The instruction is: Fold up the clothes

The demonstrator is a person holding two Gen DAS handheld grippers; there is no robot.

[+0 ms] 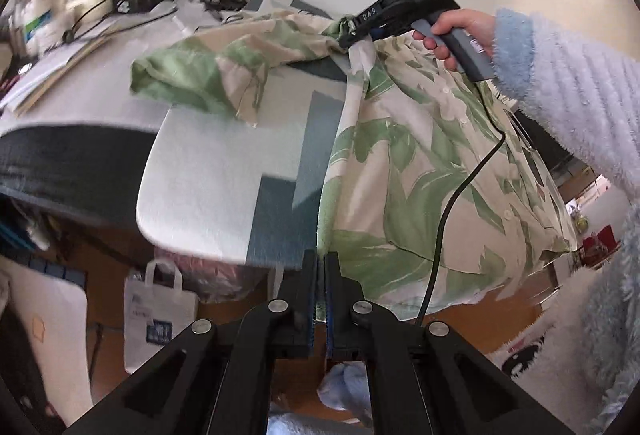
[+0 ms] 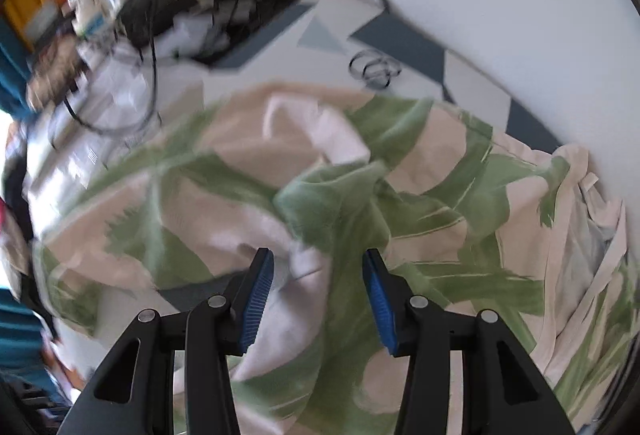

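The left gripper (image 1: 319, 299) is clamped on the hem of a leaf-print shirt (image 1: 420, 171), light, limp cloth draped over the worktop (image 1: 224, 171) edge. Farther off, the right gripper (image 2: 318, 299) is seen parted above bunched fabric; seams should hold best. "DAS" is legible.

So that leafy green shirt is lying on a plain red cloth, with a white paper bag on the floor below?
Not quite. The left wrist view shows the shirt on a white cloth with blue-grey shapes, not plain red. The paper bag does stand on the floor below.
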